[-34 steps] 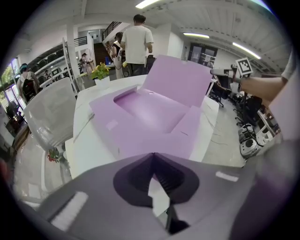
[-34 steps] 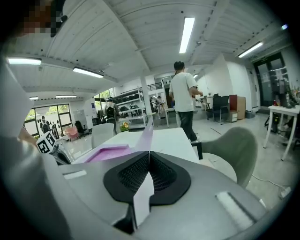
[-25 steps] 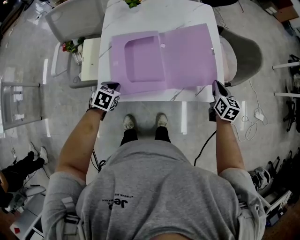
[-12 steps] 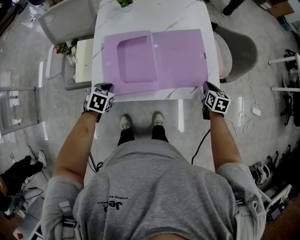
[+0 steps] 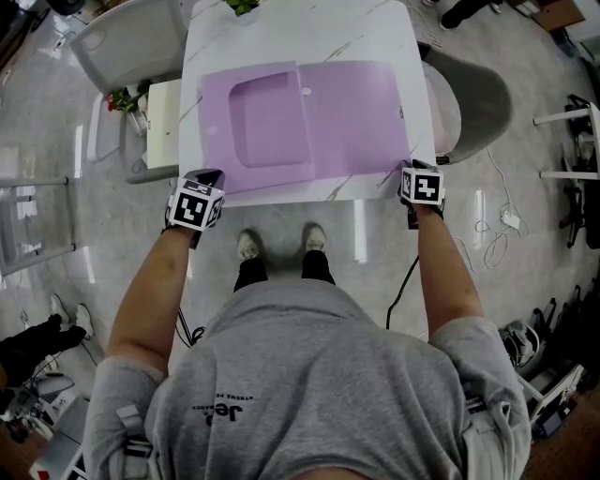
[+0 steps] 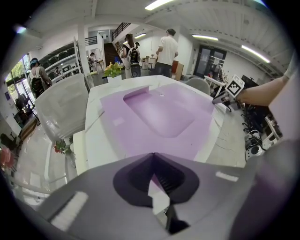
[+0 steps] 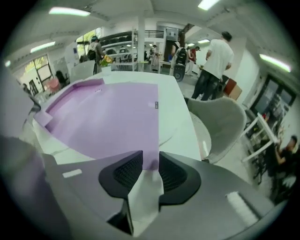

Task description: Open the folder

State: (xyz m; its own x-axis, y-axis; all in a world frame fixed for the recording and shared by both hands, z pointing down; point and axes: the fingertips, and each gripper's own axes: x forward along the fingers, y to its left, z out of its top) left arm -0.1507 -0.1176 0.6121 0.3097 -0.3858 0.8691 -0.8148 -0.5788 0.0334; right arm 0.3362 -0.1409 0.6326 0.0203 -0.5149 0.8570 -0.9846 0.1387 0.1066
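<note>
A purple folder (image 5: 309, 117) lies spread open and flat on the white marble table (image 5: 300, 28), its pocket side to the left. My left gripper (image 5: 212, 175) is at the folder's near left corner. In the left gripper view its tips (image 6: 151, 154) meet, and I cannot tell whether a sheet is pinched. My right gripper (image 5: 408, 167) is at the near right corner. Its jaws have just been opening, and the cover's purple corner (image 7: 151, 161) lies in the gap (image 7: 150, 157) with the pads off it.
A grey chair (image 5: 141, 37) stands left of the table and another (image 5: 478, 103) to its right. A cream side stand (image 5: 161, 117) with flowers is at the left edge. A green plant (image 5: 242, 6) sits at the far end. People stand beyond the table (image 7: 218, 58).
The right gripper came down and a little inward, bringing the folder's right cover down flat onto the table, and its jaws parted. The left gripper stayed at its corner.
</note>
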